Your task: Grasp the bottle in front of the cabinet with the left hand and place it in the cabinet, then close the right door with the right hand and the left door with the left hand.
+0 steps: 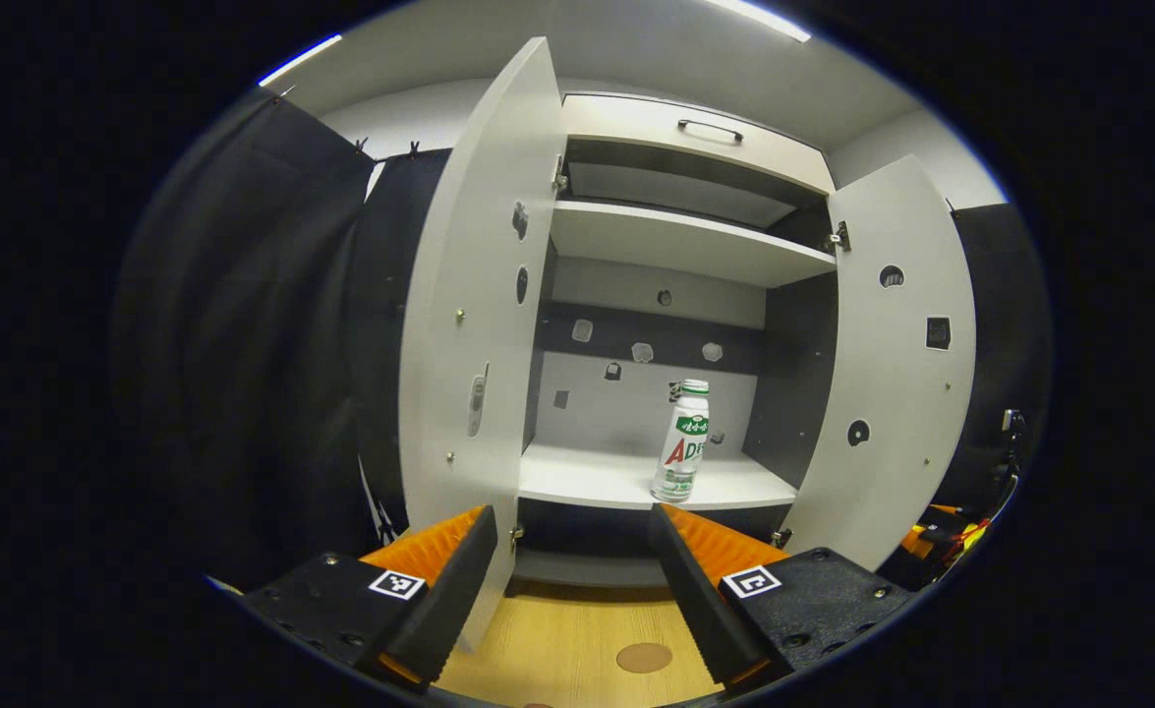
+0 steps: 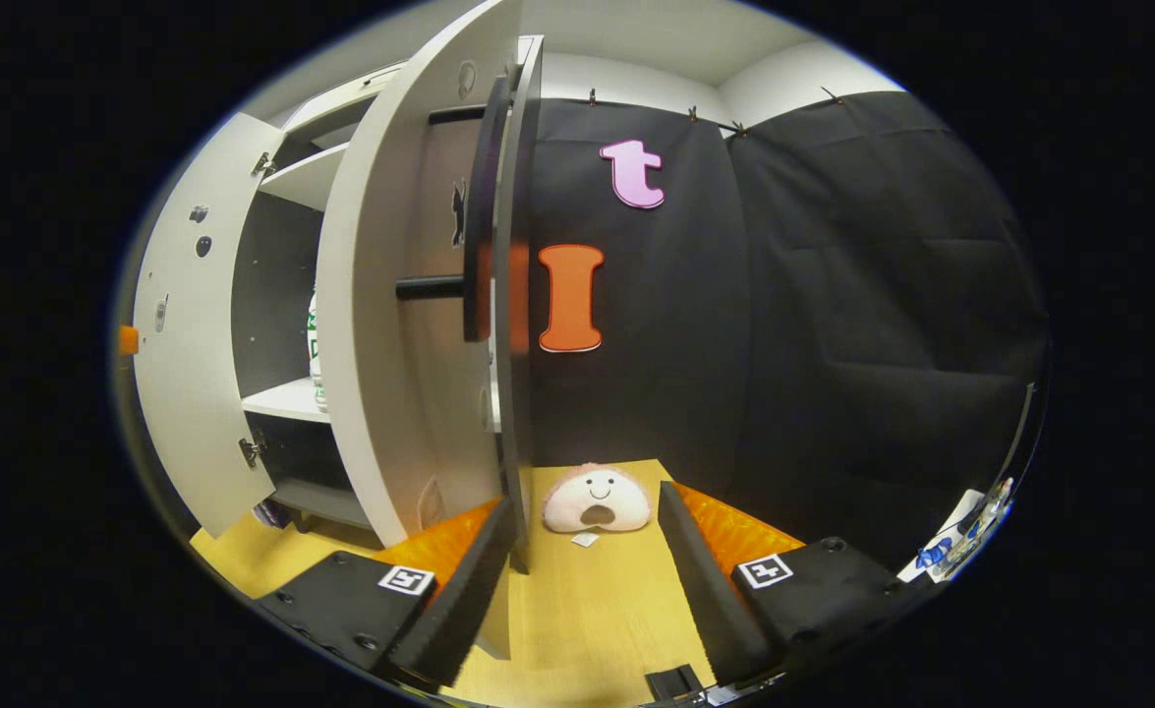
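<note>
While the bottle [image 1: 682, 442] stands upright on the lower shelf [image 1: 587, 477] of the cabinet [image 1: 675, 256], near that shelf's front edge and toward its right side, the placing step can be judged complete and the doors remain to be shut. Nearest in the left gripper view, the left gripper [image 1: 572, 580] is held released, its fingers spread wide with nothing between them, and it is pointed straight at the cabinet opening from a short way back, apart from the bottle. Just beyond its left finger, the edge of the left door [image 1: 479, 295] is seen swung well outward, so that gripper is positioned close to the panel it is meant to push later. Farther off, the right door [image 1: 892, 364] is also seen standing open, with hinges visible at its inner edge, and an upper shelf [image 1: 675, 241] and a drawer front with a dark handle [image 1: 710, 128] are seen above. In the right gripper view, the right gripper [image 2: 587, 580] is likewise spread open and empty, and its left finger is seen just beside the outer edge of the right door [image 2: 410, 295]; whether contact is made cannot be told. That placement suggests the door is about to be pushed closed from its outer face. Beyond the fingers, a plush toy with a face [image 2: 597, 500] lies on the wooden floor [image 2: 587, 610] near the door's foot, and a sliver of the bottle [image 2: 316, 354] is glimpsed inside the cabinet.
</note>
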